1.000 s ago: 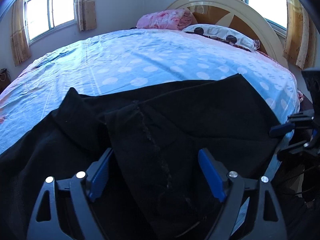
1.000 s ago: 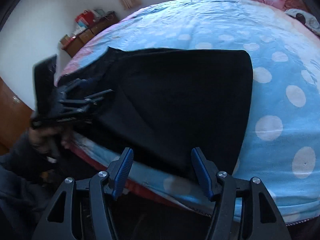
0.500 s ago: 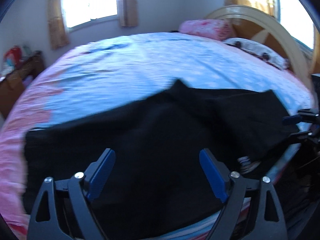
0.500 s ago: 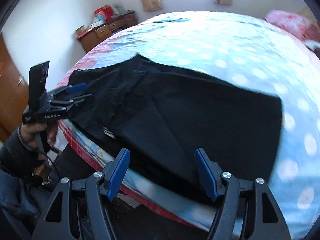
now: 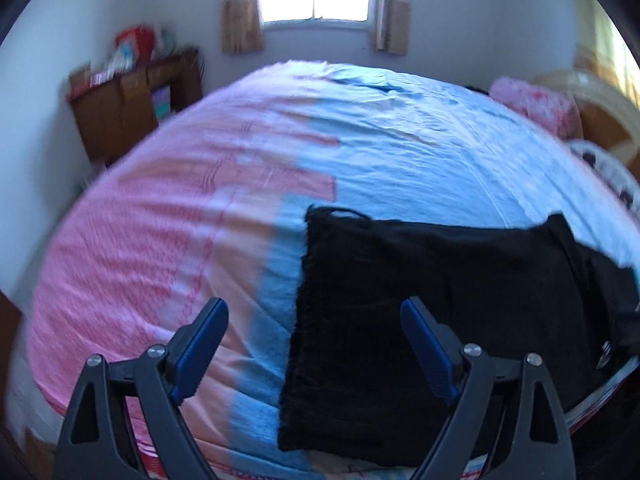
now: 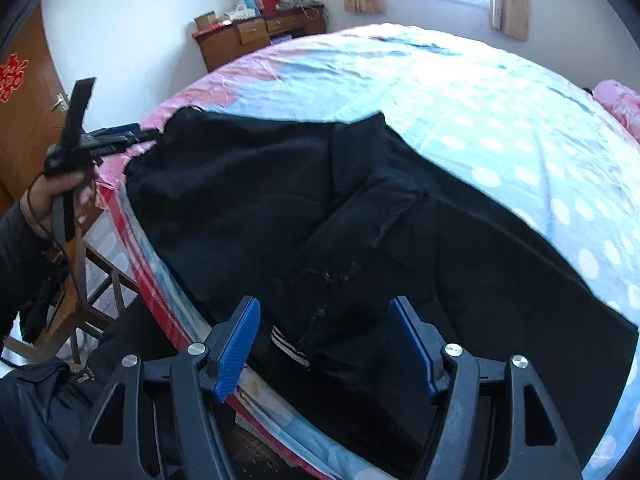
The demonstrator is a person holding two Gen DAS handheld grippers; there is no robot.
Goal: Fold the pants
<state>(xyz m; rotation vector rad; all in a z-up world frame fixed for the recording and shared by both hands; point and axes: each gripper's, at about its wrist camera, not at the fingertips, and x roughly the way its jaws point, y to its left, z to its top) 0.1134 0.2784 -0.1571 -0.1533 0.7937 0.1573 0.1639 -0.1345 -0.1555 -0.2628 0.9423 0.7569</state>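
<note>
Black pants (image 6: pixel 360 216) lie spread along the near edge of the bed. In the left wrist view one end of the pants (image 5: pixel 400 304) shows with a straight cut edge facing left. My left gripper (image 5: pixel 314 344) is open and empty above that end; it also shows in the right wrist view (image 6: pixel 128 136), held by a hand beside the pants' far left end. My right gripper (image 6: pixel 326 336) is open and empty above the crumpled middle of the pants, where a striped white band (image 6: pixel 288 346) shows.
The bed sheet (image 6: pixel 500 100) is light blue with white dots and pink at one side (image 5: pixel 160 220). A wooden dresser (image 6: pixel 260 36) with boxes stands by the wall. A pink pillow (image 5: pixel 536 104) and the headboard (image 5: pixel 600 120) are at the right. A wooden frame (image 6: pixel 92 292) stands beside the bed.
Both grippers have swung left along the pants. The left gripper now faces the pants' end and the pink part of the sheet. Both stay open.
</note>
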